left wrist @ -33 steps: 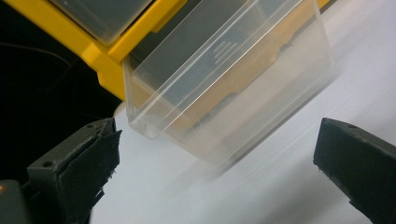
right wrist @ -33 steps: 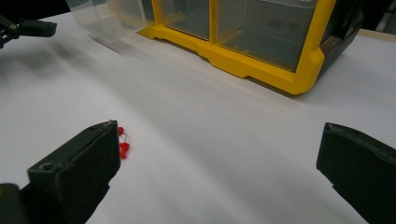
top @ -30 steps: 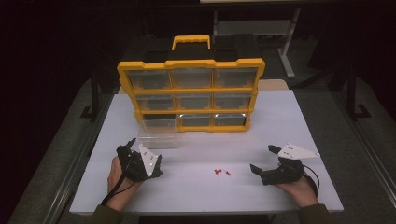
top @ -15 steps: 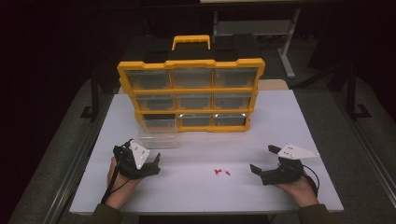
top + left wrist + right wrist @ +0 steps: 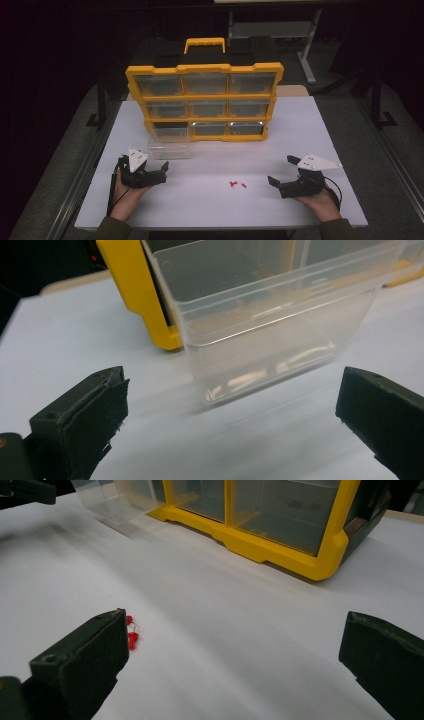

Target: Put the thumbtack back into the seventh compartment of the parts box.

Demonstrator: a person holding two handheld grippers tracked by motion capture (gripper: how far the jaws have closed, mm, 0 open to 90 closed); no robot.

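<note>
Left gripper view: clear bin faced by wide, empty jaws; light, slippery, best pinched by its wall

Right tongs spread wide above white table, red pins beside one jaw, yellow organizer beyond

Each hand carries a black two-jaw gripper. The left gripper, at the lower left of the high view, is topped by a pale grey three-cornered plate, and a thin black cable trails from it along the forearm. The right gripper, at the lower right, bears a like plate and a looping black cable. Close up, the jaws are blocky matt black pieces with small round holes. Dark olive sleeves show at the bottom edge.
</note>
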